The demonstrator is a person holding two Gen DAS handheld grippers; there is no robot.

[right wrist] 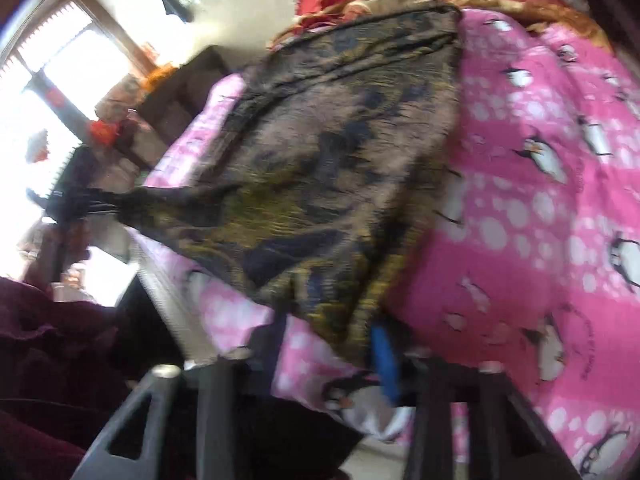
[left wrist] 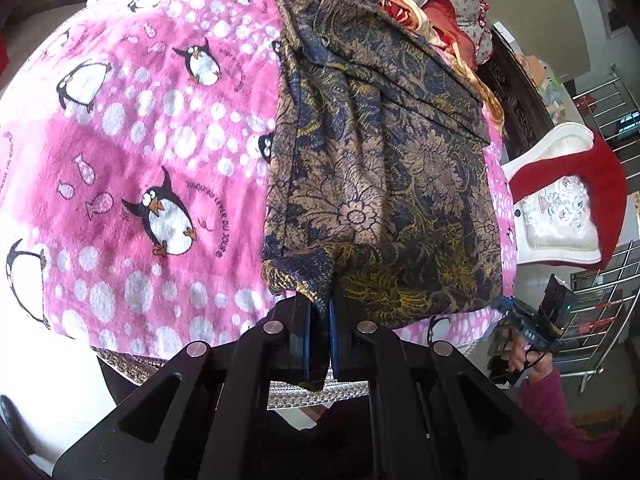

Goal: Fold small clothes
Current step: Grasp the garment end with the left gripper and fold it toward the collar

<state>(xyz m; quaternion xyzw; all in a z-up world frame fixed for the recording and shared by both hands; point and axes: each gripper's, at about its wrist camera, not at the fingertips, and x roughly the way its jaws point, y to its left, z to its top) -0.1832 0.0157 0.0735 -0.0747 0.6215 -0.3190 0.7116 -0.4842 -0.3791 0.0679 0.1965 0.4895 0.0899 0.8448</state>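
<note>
The patterned garment [left wrist: 384, 168], a brown, navy and yellow floral cloth, lay partly folded on the pink penguin blanket [left wrist: 132, 152] that covered the bed, along the blanket's right side in the left wrist view. The left tool [left wrist: 320, 320] was closed on the garment's near corner, with cloth bunched between its blue-padded fingers [left wrist: 306, 336] and hanging below them. The right tool [right wrist: 332, 344] appeared in its own view, heavily motion-blurred, with its fingers spread apart and the garment's near edge lying between them; whether either finger touched the cloth could not be told. Red and gold bedding [left wrist: 404, 4] lay heaped at the far end of the bed, beyond the garment.
</note>
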